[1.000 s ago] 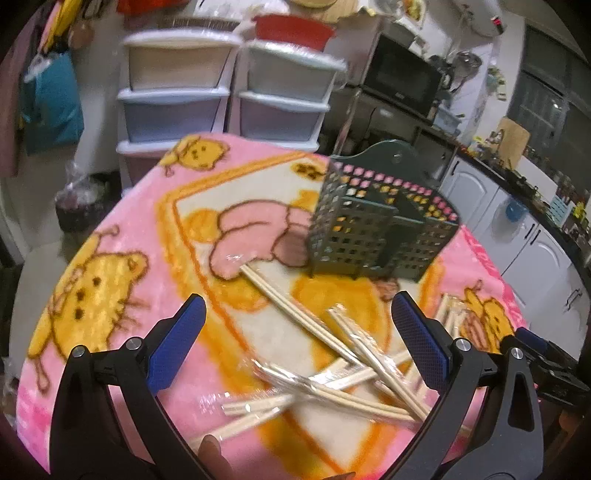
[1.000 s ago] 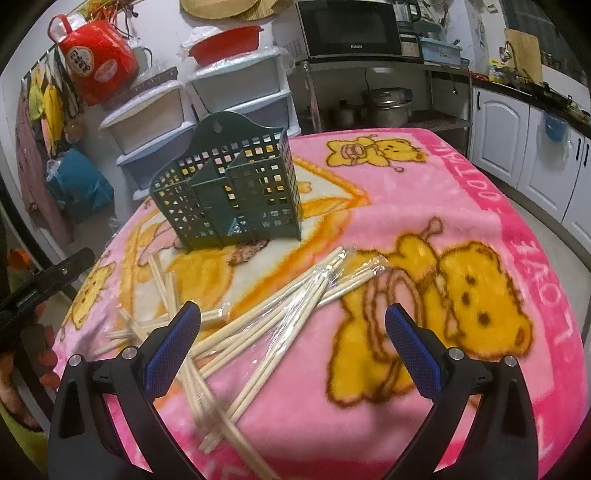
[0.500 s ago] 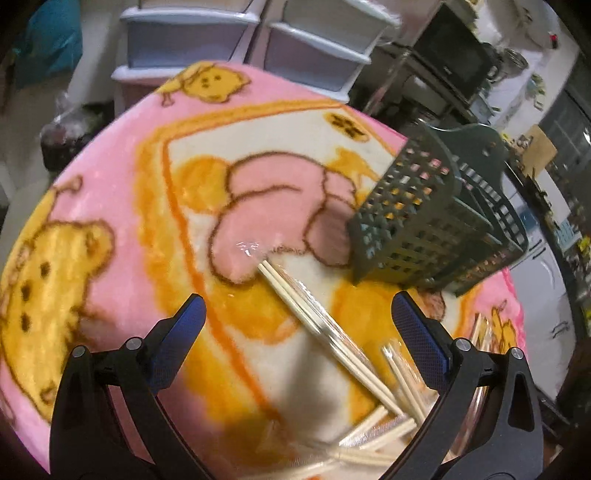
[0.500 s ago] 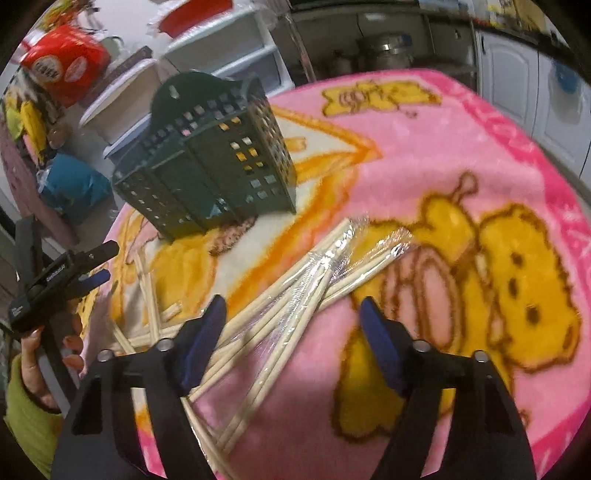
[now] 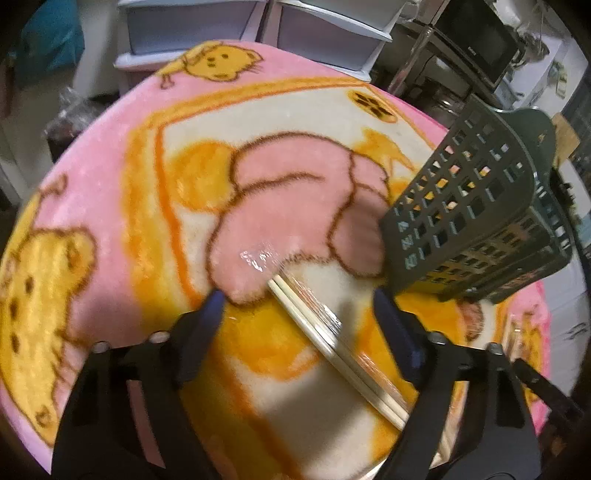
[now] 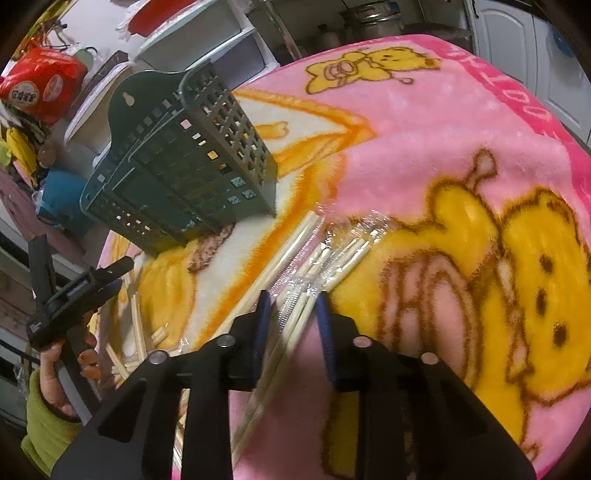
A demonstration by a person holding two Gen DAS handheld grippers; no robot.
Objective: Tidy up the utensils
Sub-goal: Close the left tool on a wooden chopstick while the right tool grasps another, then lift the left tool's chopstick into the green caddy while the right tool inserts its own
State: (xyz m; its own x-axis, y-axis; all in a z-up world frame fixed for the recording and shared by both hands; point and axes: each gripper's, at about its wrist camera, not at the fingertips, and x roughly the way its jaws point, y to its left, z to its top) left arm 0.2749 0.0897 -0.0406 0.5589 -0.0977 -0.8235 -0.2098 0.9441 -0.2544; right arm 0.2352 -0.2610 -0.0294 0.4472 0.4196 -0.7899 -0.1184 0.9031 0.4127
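Note:
A dark green perforated utensil basket stands on the pink cartoon blanket. Plastic-wrapped wooden chopstick pairs lie scattered on the blanket. My left gripper is open and low over the blanket, with one wrapped pair lying between its fingers. My right gripper has narrowed around a wrapped chopstick pair in the pile near the basket; its blue pads sit close on either side of the sticks. The left gripper also shows in the right wrist view, held by a hand.
White plastic drawer units and a microwave stand behind the table. A red bag hangs at the back left. More loose chopsticks lie near the left hand. The blanket's round edge drops off at the right.
My left gripper has dropped down and forward over one chopstick pair and narrowed somewhat. My right gripper has lowered onto the pile and closed from wide open to nearly shut around a wrapped pair.

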